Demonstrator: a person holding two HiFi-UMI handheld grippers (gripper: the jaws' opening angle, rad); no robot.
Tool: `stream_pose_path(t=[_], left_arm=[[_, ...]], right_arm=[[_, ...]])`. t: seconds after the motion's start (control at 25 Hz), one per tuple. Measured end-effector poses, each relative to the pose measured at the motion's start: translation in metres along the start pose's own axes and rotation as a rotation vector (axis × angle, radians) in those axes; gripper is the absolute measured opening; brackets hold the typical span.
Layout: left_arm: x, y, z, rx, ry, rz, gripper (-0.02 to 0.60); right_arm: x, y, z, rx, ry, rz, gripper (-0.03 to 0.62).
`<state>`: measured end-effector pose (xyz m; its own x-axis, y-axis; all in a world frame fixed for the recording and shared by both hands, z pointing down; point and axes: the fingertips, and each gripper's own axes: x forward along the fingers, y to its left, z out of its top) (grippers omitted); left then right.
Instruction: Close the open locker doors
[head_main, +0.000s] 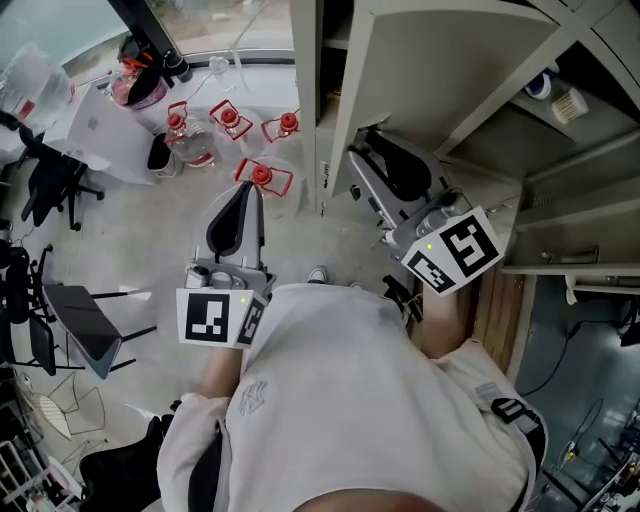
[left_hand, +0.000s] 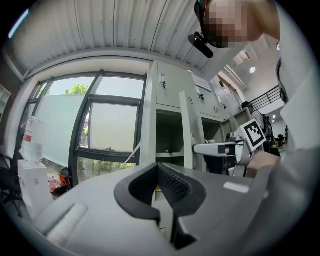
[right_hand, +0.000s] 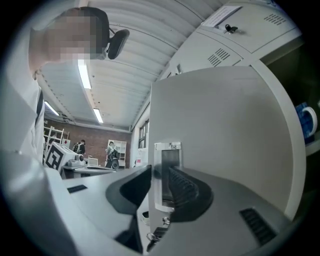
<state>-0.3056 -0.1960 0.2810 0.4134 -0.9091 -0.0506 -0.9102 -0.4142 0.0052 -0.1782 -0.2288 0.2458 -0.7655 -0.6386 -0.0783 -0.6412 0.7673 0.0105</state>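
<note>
A grey locker bank (head_main: 560, 150) fills the upper right of the head view. One door (head_main: 420, 60) stands swung out toward me. My right gripper (head_main: 392, 168) is at that door's free edge. In the right gripper view its jaws (right_hand: 162, 176) sit either side of the door (right_hand: 220, 140), closed on the edge at the latch plate (right_hand: 167, 172). My left gripper (head_main: 237, 222) hangs over the floor, left of the lockers, shut and empty. The left gripper view (left_hand: 159, 172) looks at the open door (left_hand: 189, 130) and the open compartment (left_hand: 169, 140).
Red-topped bottles (head_main: 230, 118) stand on the floor by the locker's left side. A white box (head_main: 100, 130) and office chairs (head_main: 55, 180) are at the left. A blue mug (right_hand: 306, 122) sits on a locker shelf. Other open doors (head_main: 560, 215) jut out at right.
</note>
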Motion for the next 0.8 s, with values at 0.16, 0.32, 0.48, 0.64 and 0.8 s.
stream_pose_path(t=[0.16, 0.32, 0.48, 0.64, 0.8], left_arm=[[-0.003, 0.013, 0.000, -0.001, -0.003, 0.015, 0.002], [-0.006, 0.026, 0.000, 0.000, -0.001, 0.032, 0.002], [-0.011, 0.033, -0.002, 0.002, 0.000, 0.044, 0.002], [-0.015, 0.039, -0.004, 0.003, 0.002, 0.060, 0.002], [-0.020, 0.048, -0.004, 0.004, 0.001, 0.077, 0.002]], right_arm=[[0.014, -0.006, -0.003, -0.018, 0.016, -0.035, 0.094], [0.028, -0.016, -0.006, -0.007, 0.022, -0.072, 0.094], [0.041, -0.026, -0.009, -0.011, 0.018, -0.110, 0.094], [0.054, -0.035, -0.008, -0.031, 0.017, -0.127, 0.094], [0.068, -0.042, -0.010, -0.038, 0.025, -0.131, 0.094]])
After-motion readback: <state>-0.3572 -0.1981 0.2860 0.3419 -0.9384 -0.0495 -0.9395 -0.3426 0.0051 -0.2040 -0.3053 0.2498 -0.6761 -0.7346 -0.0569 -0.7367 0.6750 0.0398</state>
